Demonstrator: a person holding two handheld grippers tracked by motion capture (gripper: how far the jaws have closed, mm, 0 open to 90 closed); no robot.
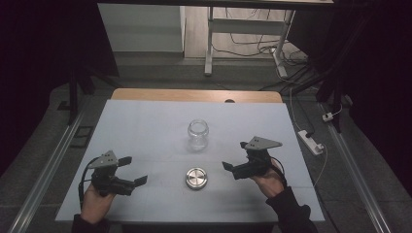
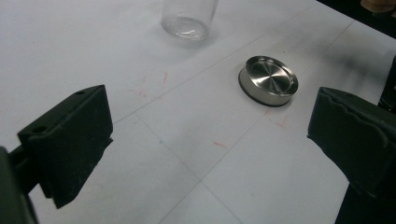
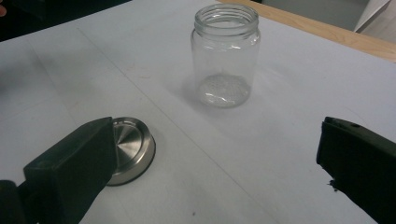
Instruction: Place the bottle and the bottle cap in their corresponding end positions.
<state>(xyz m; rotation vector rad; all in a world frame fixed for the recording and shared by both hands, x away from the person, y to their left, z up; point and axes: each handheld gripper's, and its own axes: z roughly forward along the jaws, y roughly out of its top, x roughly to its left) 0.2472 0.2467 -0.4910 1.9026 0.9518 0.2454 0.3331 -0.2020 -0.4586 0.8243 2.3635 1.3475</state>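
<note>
A clear, round glass jar [image 1: 198, 134] stands upright and uncapped at the centre of the high view, on a white sheet-covered table [image 1: 145, 126]. Just below it in that frame, well apart from the jar, a round brushed-metal lid [image 1: 196, 178] with a dark rim lies flat on the table.

The left gripper [image 1: 132, 171] sits at the lower left of the high view, held in a hand [image 1: 94, 204], its two black jaws spread wide with nothing between them. In the left gripper view the lid [image 2: 268, 80] lies right of centre in the gap between the jaws, and the base of the jar [image 2: 188, 18] shows at the top edge.

The right gripper [image 1: 234, 157] sits at the lower right of the high view, jaws likewise spread and empty, pointing toward the middle of the frame. In the right gripper view the jar [image 3: 225, 55] stands at upper centre and the lid [image 3: 128, 148] lies at lower left, partly behind the left-hand jaw.

No label, brand or writing can be read on the jar or lid; faint red marks and thin lines cross the table surface in the left gripper view.
</note>
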